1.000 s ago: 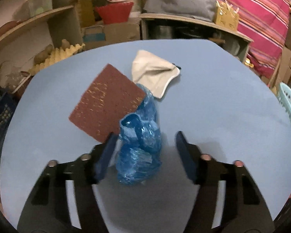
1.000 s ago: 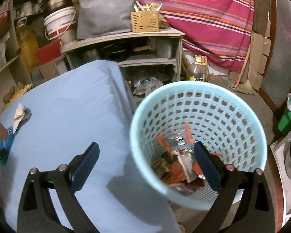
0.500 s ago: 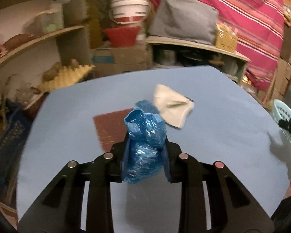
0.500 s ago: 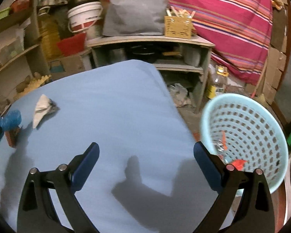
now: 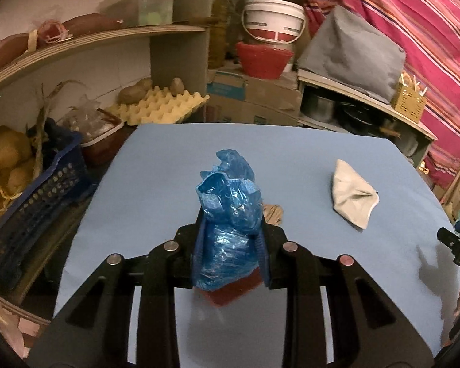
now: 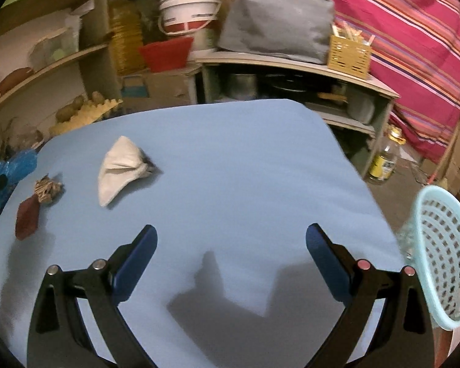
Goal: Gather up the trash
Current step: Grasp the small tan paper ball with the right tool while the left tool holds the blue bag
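Observation:
My left gripper [image 5: 231, 233] is shut on a crumpled blue plastic bag [image 5: 228, 214] and holds it above the blue table [image 5: 291, 150]. The bag also shows at the left edge of the right wrist view [image 6: 12, 168]. A white crumpled paper [image 5: 352, 197] lies on the table to the right; it also shows in the right wrist view [image 6: 119, 168]. A dark red scouring pad [image 6: 27, 217] and a small brown crumpled wad [image 6: 47, 190] lie on the table's left side. My right gripper [image 6: 231, 245] is open and empty over the table's near part. A light blue trash basket [image 6: 441, 254] stands off the table's right edge.
Shelves with buckets, a red bowl [image 5: 263, 63], an egg tray [image 5: 159, 109] and pots stand behind the table. A dark blue crate [image 5: 30, 190] with potatoes sits left of the table. A bottle [image 6: 384, 159] stands on the floor at right.
My left gripper closed on the blue bag and lifted it off the red pad. My right gripper swung left from above the basket to over the table.

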{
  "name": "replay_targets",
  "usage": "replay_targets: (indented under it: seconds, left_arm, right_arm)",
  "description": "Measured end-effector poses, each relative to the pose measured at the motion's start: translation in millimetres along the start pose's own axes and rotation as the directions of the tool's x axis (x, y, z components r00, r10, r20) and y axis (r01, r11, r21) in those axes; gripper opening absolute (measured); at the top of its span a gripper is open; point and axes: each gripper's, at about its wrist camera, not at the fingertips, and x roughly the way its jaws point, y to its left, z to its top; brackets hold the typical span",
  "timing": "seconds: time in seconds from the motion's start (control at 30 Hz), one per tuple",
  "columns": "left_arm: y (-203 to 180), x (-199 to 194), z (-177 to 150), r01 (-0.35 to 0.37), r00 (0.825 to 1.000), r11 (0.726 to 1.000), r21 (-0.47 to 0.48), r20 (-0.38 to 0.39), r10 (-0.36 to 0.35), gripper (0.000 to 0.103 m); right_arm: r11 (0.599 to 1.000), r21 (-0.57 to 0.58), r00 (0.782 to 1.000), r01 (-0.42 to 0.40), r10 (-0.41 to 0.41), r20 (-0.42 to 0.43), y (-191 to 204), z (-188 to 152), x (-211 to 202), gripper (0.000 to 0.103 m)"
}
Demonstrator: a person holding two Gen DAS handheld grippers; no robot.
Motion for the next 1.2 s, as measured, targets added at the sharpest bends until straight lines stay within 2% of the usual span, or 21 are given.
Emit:
replay_targets:
  seconds: [0.3, 0.53, 0.93, 1.07, 1.2]
  left_arm:
    - [34, 5, 5, -0.024, 1.0, 0.998, -0.059, -0.01, 0.023, 0.027]
    - [52, 6, 8, -0.043, 0.999, 0.998, -0.056, 0.0, 0.043, 0.027]
    - [94, 12, 12, -0.044, 0.999, 0.992, -0.117, 0.016, 0.046, 0.027]
    - [91, 11, 15, -0.083, 0.996, 0.993, -0.081, 0.035, 0.087, 0.027]
    - [90, 11, 17, -0.072, 0.996, 0.994, -0.08, 0.041, 0.075, 0.027]
  right_arm:
    - [0.993, -0.079, 0.996, -0.091, 0.091, 0.003, 73, 17, 16, 0.095]
    - [0.978, -0.142, 0.988, -0.155, 0.155, -0.009, 142, 22, 27, 0.095]
    - [0.964, -0.17, 0.978, -0.206, 0.205, -0.024, 229, 20, 43, 0.095]
    - [0.962, -0.177, 0.978, -0.209, 0.204, -0.044, 252, 19, 55, 0.095]
    - [0.967, -0.175, 0.983, -0.185, 0.179, -0.051, 261, 19, 64, 0.095]
